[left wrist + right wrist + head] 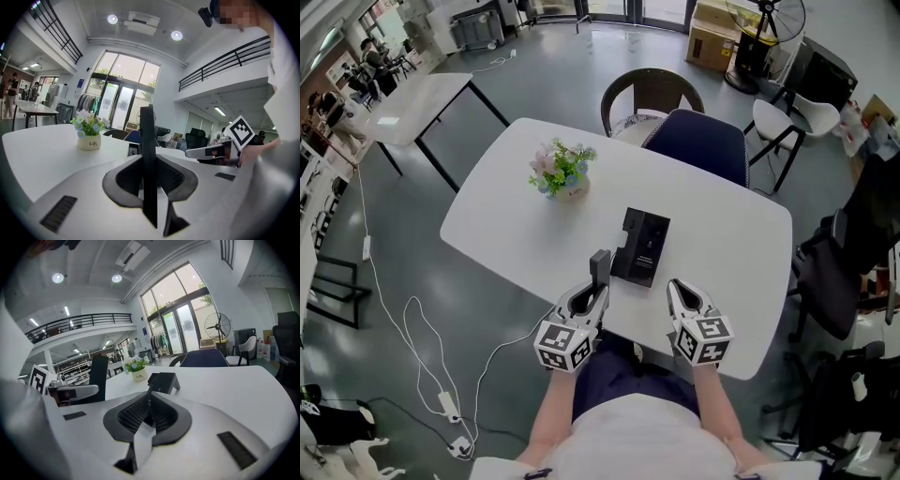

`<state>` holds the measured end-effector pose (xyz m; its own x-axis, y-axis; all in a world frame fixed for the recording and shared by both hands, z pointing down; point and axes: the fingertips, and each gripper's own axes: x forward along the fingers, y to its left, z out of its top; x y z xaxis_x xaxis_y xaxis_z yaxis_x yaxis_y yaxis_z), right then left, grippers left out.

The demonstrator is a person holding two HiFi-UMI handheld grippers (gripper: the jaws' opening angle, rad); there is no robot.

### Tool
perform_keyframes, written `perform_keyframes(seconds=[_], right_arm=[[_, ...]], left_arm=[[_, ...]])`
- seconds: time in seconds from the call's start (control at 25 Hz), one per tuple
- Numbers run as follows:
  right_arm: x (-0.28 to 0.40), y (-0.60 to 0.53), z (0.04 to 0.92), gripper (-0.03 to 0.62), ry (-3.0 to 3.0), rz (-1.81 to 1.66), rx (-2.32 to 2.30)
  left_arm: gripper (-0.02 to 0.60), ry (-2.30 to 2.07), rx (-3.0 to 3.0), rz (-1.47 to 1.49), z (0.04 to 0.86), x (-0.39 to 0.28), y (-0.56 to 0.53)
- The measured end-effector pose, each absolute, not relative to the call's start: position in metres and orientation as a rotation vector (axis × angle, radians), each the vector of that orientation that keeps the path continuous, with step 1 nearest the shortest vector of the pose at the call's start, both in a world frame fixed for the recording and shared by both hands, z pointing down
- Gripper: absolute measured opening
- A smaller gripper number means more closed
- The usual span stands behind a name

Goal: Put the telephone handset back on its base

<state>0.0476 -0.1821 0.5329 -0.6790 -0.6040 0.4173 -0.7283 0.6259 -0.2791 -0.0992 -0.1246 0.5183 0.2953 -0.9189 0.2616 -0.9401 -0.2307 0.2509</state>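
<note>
Left gripper (586, 302) has its jaws pinching the handset (599, 269) upright just beside the base (643, 246) on the bench (516, 225), the right gripper (684, 298) has its jaws pressed together and empty, so I'd tip the handset flat and line it up lengthwise over the base before letting go.

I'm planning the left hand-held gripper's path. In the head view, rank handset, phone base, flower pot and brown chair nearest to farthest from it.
1. Handset, between the left hand-held gripper's jaws.
2. Phone base, just ahead-right.
3. Flower pot, farther ahead, left.
4. Brown chair, farthest back.
</note>
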Motion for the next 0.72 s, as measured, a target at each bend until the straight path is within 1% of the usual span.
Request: perform_keyframes(seconds=[0.72], right_arm=[[0.036, -0.207, 0.528, 0.041, -2.480, 0.702, 1.197]], left_arm=[[0.086, -1.391, 2.275, 0.104, 0.520, -0.102, -0.172]])
